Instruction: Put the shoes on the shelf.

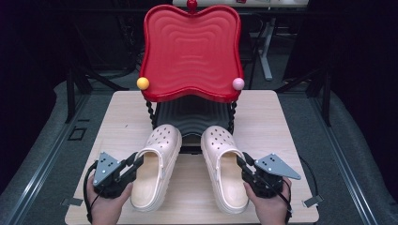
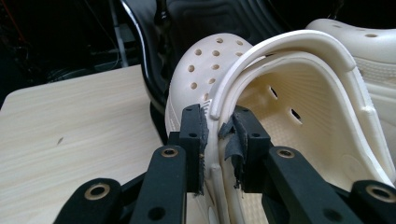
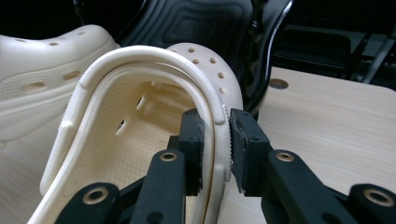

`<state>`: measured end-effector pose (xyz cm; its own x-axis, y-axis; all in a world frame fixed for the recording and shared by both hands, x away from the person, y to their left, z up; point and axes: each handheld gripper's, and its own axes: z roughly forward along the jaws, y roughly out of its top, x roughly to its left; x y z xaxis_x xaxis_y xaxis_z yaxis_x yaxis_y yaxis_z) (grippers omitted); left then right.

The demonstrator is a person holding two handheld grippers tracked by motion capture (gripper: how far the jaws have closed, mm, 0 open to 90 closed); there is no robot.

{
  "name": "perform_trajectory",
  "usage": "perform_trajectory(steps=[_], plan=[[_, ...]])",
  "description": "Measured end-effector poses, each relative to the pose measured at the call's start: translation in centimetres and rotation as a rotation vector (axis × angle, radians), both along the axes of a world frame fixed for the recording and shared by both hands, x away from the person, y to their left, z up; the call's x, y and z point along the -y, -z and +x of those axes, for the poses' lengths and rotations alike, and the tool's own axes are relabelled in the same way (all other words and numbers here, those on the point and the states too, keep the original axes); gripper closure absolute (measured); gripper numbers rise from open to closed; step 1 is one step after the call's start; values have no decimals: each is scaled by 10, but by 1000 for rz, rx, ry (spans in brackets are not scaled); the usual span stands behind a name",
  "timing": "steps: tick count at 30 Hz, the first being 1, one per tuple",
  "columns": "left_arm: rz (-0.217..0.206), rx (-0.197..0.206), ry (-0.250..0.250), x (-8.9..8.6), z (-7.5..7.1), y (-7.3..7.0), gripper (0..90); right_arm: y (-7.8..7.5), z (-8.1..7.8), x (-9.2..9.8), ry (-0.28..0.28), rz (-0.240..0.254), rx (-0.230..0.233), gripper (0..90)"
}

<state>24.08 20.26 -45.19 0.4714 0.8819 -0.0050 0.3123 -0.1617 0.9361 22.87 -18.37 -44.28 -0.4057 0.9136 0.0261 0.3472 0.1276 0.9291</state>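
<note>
Two cream clogs lie side by side on the wooden table (image 1: 123, 114), toes toward a shoe rack. My left gripper (image 1: 137, 159) is shut on the outer side wall of the left clog (image 1: 157, 164). In the left gripper view the pads (image 2: 194, 122) pinch that wall and the strap of the left clog (image 2: 299, 93). My right gripper (image 1: 241, 161) is shut on the outer side wall of the right clog (image 1: 224, 164). The right gripper view shows my right gripper (image 3: 217, 130) with its pads squeezing the rim of the right clog (image 3: 140, 116).
The rack has a red wavy top tray (image 1: 191, 47) with a yellow ball (image 1: 142, 83) and a pink ball (image 1: 238, 84) at its front corners. Under it is a black ribbed shelf (image 1: 192, 117), and both toes reach its front edge. Dark floor and stands surround the table.
</note>
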Motion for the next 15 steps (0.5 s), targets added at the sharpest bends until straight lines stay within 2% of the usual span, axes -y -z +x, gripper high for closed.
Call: perform_trajectory(steps=[8, 15], plan=[[14, 3, 13, 14, 15, -2, 759, -3, 24, -15, 4, -17, 9, 752], [21, -2, 24, 22, 22, -2, 759, -3, 31, -20, 6, -19, 3, 753]])
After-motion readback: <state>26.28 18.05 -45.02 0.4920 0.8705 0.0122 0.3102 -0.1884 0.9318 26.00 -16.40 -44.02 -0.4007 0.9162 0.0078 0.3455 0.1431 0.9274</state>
